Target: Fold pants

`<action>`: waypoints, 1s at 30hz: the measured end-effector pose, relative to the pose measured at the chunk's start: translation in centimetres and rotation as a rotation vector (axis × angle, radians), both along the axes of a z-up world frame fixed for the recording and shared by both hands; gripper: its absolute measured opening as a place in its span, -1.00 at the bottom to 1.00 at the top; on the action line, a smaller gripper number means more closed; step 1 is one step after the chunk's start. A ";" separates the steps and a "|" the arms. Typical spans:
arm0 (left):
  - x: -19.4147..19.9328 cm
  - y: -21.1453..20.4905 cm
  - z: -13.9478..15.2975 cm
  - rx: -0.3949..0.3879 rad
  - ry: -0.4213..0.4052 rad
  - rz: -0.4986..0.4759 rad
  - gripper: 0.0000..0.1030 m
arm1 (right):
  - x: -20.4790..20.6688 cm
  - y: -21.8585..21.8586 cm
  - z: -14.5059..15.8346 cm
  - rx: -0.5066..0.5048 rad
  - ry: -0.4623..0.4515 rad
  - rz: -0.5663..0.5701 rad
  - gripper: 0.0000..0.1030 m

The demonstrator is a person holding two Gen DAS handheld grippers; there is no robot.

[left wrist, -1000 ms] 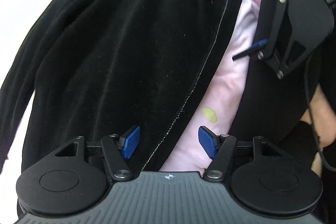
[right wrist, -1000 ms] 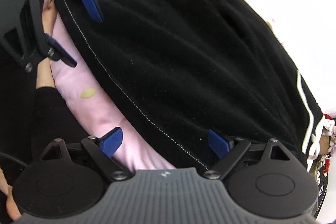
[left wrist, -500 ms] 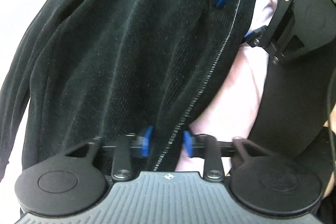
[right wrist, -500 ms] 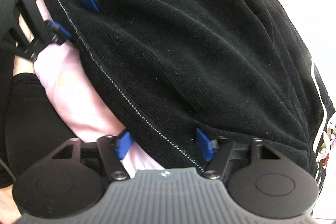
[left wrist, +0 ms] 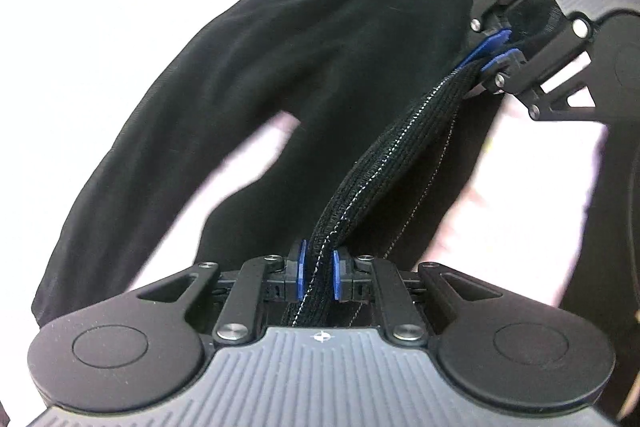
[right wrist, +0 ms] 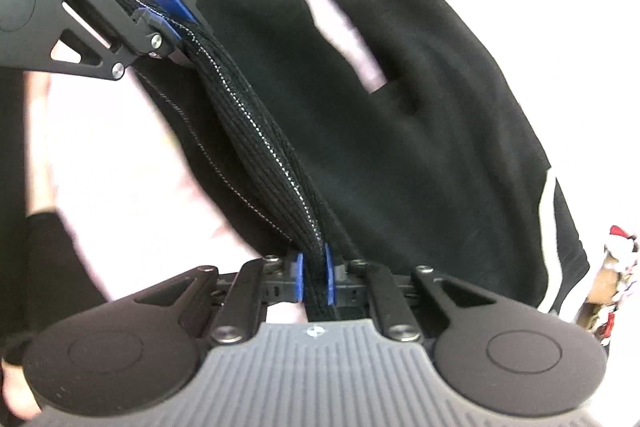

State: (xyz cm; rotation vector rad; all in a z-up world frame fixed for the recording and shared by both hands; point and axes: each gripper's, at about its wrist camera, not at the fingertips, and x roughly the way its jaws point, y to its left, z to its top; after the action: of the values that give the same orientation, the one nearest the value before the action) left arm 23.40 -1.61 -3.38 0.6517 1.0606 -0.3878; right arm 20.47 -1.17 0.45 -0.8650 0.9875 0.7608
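Observation:
Black pants point(left wrist: 320, 59) with a white side stripe hang stretched between my two grippers over a pale pink surface; they also fill the right wrist view point(right wrist: 420, 147). My left gripper point(left wrist: 319, 275) is shut on the ribbed waistband point(left wrist: 384, 155). My right gripper point(right wrist: 313, 277) is shut on the same waistband point(right wrist: 256, 131) at its other end. Each gripper shows in the other's view: the right one at the upper right point(left wrist: 494, 53), the left one at the upper left point(right wrist: 166, 13). The band is bunched and pulled taut between them.
A pink sheet point(left wrist: 520, 211) lies below the pants. The person's black sleeve point(right wrist: 52, 259) is at the left of the right wrist view. Some red and white cloth point(right wrist: 618, 267) lies at the far right edge.
Both grippers have shut on the waistband and lifted it. The pants now hang with the legs apart, and the band is stretched between the grippers.

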 end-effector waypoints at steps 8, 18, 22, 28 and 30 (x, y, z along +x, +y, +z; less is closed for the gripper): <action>8.2 3.2 -4.0 -0.029 0.103 0.116 -0.71 | 9.5 3.1 -4.2 -0.007 0.105 -0.094 -0.91; 7.2 4.3 -3.5 -0.038 0.122 0.055 -0.49 | 12.7 3.3 -6.5 -0.014 0.207 -0.110 -0.75; 6.5 5.2 -2.2 -0.045 0.130 0.037 0.10 | 14.3 1.7 -5.4 -0.012 0.243 -0.181 -0.03; 4.9 9.0 0.3 -0.039 0.200 -0.002 0.39 | 15.5 -2.1 -2.9 -0.010 0.320 -0.266 0.52; 4.1 10.6 1.2 -0.008 0.221 -0.031 0.40 | 15.4 -3.5 -1.7 0.014 0.347 -0.278 0.54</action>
State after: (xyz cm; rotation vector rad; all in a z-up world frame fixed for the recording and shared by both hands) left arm 27.46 8.96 -2.16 0.6284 1.2593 -0.4999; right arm 35.87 -4.71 -1.27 -0.5750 1.3765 0.6887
